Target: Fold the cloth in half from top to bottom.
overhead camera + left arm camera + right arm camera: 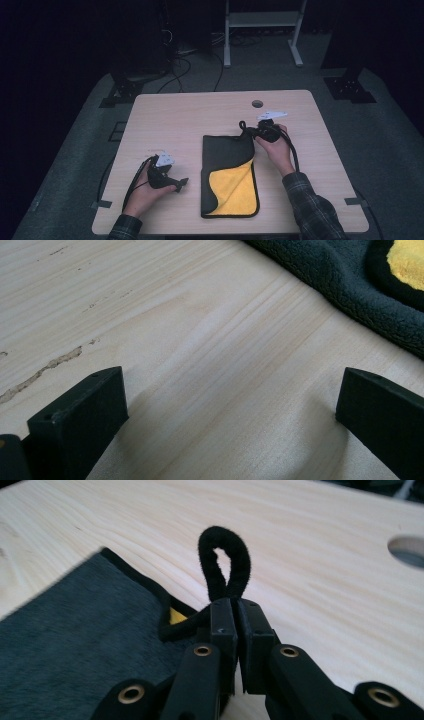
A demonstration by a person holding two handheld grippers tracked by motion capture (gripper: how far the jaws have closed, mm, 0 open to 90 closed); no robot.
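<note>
Fleecy dark-grey cloth (227, 165) with yellow underside lies on pale wood table (165, 120); right gripper (234, 611) pinches its fuzzy black loop (227, 560); left gripper (230, 405), jaws apart, left of cloth

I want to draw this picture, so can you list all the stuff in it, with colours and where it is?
Cloth: one, dark grey with a yellow inner side, folded at the table's middle.
Hanging loop: one, black, at the cloth's far right corner.
Table: one, pale wood, with a round hole near its far edge.
Metal frame: one, light grey, on the floor beyond the table.
Left gripper: one, black, open, left of the cloth.
Right gripper: one, black, shut on the loop.
Sleeves: two, plaid, at the near edge.
</note>
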